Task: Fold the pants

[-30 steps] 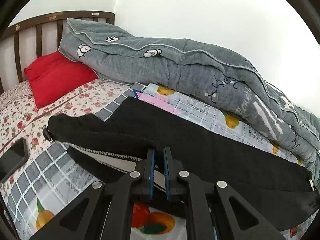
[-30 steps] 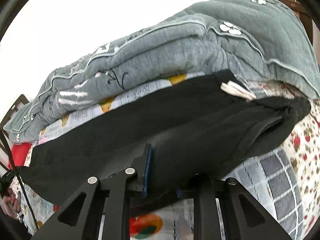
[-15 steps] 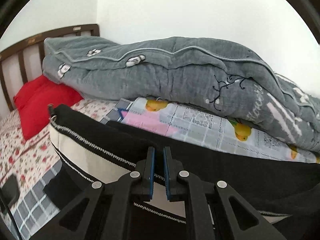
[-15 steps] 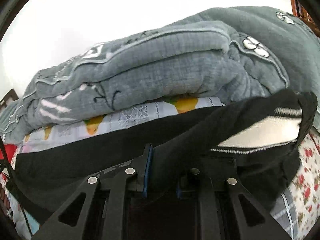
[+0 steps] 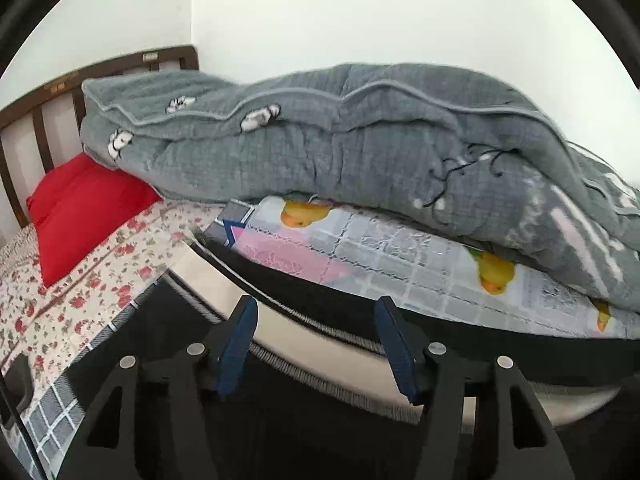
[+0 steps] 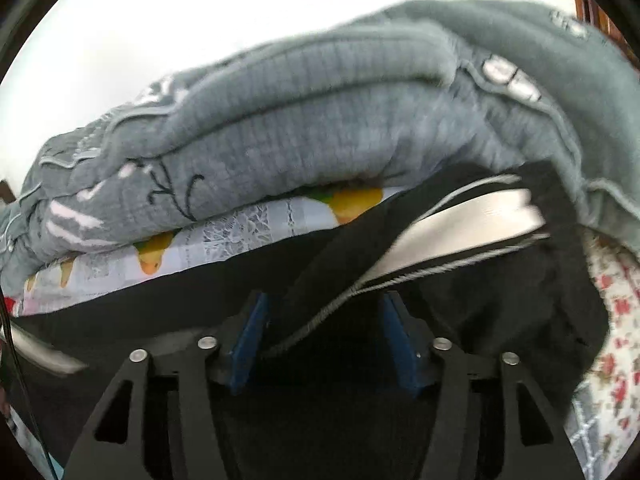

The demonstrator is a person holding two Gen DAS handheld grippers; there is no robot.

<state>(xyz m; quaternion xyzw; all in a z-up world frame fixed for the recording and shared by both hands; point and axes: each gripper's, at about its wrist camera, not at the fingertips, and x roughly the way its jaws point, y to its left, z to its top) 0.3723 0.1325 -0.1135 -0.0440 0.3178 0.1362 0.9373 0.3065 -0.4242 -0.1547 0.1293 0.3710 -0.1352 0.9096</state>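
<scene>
Both sets of jaws are opening right now, letting go of the fold. Nearest us, the left gripper (image 5: 316,344) has its blue pads spread apart, and the black pants (image 5: 320,432) with their pale side stripe (image 5: 304,320) run across the gap, but the pads press on nothing. Same story on the right gripper (image 6: 324,340): pads wide, the striped edge of the cloth lying loose between them, nothing pinched as far as the blur lets me tell.

So the step in hand looks like the release after laying one half of the pants over the other. The pants sit on the bed, stretched from about nine o'clock to three o'clock in the left view, on the checked sheet with the fruit print (image 5: 400,256).

Further out, at ten o'clock, a red pillow (image 5: 80,208) lies on the flowered sheet (image 5: 100,280); beyond, from eleven to two o'clock, the grey quilt (image 5: 340,136) is heaped against the wall.

Next move, I'd judge: draw both grippers back clear without dragging the top layer, then find the ends for a crosswise fold. The quilt crowds the far edge, so watch that side.
</scene>
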